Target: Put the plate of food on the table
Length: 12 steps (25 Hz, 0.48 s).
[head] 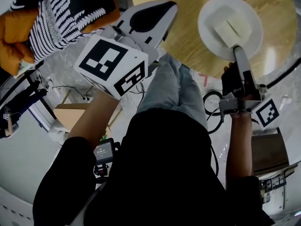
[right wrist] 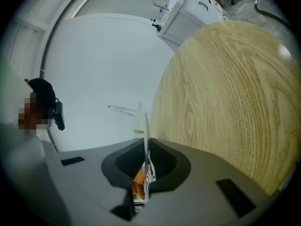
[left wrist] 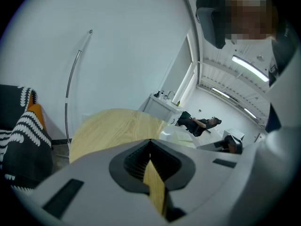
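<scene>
A white plate [head: 214, 20] carries a pale square block of food [head: 233, 29] and hangs over the round wooden table [head: 183, 36]. My right gripper [head: 238, 51] is shut on the plate's near rim. In the right gripper view the plate [right wrist: 145, 119] shows edge-on as a thin white line between the jaws, and the table [right wrist: 225, 93] spreads to its right. My left gripper [head: 162, 8] is raised close to the head camera, left of the plate and apart from it. Its jaws look shut with nothing in them. In the left gripper view, the table [left wrist: 113, 126] lies beyond that gripper [left wrist: 150, 149].
An orange cushion with black-and-white striped cloth [head: 51, 22] lies at the upper left. Cables [head: 211, 107] trail on the floor by the person's jeans [head: 174, 84]. A wooden box [head: 70, 114] is at the left, a dark brown stand [head: 268, 152] at the right. A white cabinet [right wrist: 188, 13] stands beyond the table.
</scene>
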Motion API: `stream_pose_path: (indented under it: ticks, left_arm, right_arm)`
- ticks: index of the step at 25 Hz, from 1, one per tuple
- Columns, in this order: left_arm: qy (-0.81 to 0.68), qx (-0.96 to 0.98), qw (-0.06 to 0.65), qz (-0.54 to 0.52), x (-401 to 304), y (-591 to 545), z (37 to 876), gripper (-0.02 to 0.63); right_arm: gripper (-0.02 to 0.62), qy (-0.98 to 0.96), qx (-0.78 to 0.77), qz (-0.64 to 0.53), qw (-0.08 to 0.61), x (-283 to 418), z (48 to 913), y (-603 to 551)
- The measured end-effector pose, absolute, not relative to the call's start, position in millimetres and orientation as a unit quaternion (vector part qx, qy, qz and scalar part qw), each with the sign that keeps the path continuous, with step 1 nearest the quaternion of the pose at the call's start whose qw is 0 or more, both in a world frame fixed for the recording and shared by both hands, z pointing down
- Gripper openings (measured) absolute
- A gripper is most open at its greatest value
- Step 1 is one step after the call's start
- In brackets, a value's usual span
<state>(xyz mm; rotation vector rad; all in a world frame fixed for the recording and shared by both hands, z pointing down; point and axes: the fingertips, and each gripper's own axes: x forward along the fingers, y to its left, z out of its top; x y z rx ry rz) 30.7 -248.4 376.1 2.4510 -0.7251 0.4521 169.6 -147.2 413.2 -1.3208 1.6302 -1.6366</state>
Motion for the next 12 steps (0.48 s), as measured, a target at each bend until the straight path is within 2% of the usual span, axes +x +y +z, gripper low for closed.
stream_pose_path:
  ticks: [12]
  left_arm:
    - [-0.264,0.9,0.296,0.182,32.6,-249.3,383.4,0.008]
  right_arm:
    - [0.025,0.574,-0.496,-0.61,0.23,170.1,419.6,-143.8]
